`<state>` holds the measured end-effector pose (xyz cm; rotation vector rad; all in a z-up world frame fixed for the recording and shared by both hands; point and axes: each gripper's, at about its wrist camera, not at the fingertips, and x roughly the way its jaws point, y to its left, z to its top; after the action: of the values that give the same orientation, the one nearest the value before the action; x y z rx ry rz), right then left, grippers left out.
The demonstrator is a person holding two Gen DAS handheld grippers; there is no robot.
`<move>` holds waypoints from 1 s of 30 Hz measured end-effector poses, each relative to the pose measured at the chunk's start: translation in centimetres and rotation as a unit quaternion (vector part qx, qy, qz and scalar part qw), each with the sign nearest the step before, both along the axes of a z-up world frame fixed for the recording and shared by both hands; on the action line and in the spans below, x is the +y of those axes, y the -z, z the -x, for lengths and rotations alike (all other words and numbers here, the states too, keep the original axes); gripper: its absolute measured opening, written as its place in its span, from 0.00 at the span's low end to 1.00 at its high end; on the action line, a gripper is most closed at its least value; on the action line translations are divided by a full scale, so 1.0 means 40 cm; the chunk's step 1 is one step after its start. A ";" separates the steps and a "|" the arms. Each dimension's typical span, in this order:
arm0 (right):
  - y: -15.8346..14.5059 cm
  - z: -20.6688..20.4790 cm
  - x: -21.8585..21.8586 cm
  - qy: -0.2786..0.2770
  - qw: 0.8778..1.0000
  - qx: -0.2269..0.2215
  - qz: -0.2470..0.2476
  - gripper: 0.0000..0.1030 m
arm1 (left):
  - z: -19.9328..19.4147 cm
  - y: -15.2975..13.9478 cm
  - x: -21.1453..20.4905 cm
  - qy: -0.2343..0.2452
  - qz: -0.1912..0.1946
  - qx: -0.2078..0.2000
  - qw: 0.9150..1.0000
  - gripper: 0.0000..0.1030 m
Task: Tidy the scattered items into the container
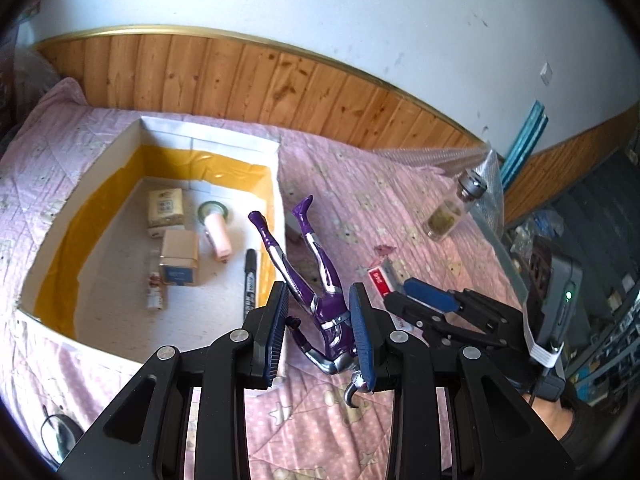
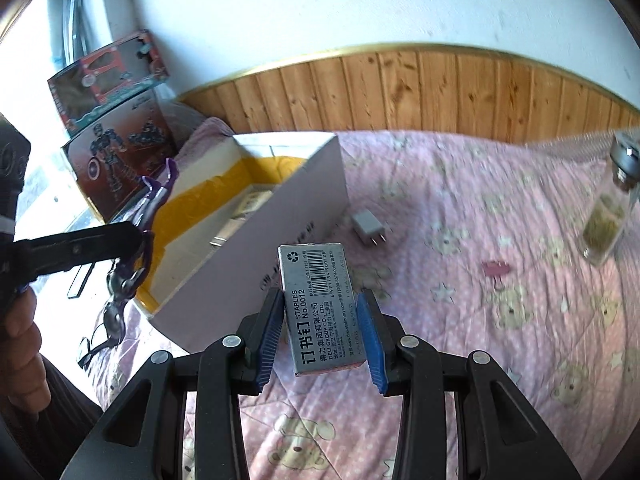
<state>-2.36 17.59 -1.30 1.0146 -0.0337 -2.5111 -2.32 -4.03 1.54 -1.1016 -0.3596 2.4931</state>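
My left gripper is shut on a purple and silver toy figure, which hangs head towards me with its legs over the right wall of the white box. The box is lined in yellow and holds several small items. In the right wrist view my right gripper is shut on a grey staples box, held above the pink quilt beside the white box. The left gripper with the figure shows at the left there. The right gripper appears just right of the figure.
A white charger plug, a pink clip and a glass bottle lie on the pink quilt right of the box. Toy cartons stand at the far left. Glasses lie near the front left. A wood-panelled wall runs behind.
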 end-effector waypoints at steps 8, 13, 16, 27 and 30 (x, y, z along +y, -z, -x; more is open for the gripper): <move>-0.022 -0.015 -0.039 -0.018 1.000 0.012 0.007 0.38 | -0.007 -0.031 -0.082 -0.028 -0.020 0.015 0.999 0.31; -0.026 -0.023 -0.061 -0.026 0.999 0.017 0.008 0.38 | -0.008 -0.046 -0.129 -0.043 -0.030 0.023 0.998 0.31; -0.030 -0.031 -0.072 -0.028 0.999 0.018 0.011 0.38 | -0.006 -0.054 -0.155 -0.052 -0.034 0.028 0.998 0.31; -0.069 -0.072 -0.148 -0.049 0.998 0.039 0.016 0.38 | -0.002 -0.077 -0.214 -0.067 -0.041 0.040 0.996 0.31; -0.087 -0.082 -0.169 -0.056 0.997 0.045 0.020 0.38 | 0.002 -0.082 -0.228 -0.073 -0.042 0.039 0.996 0.31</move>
<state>0.91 10.84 2.18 0.8625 0.0011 -2.4410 -2.42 -13.17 4.82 -0.9727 -0.5349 2.6121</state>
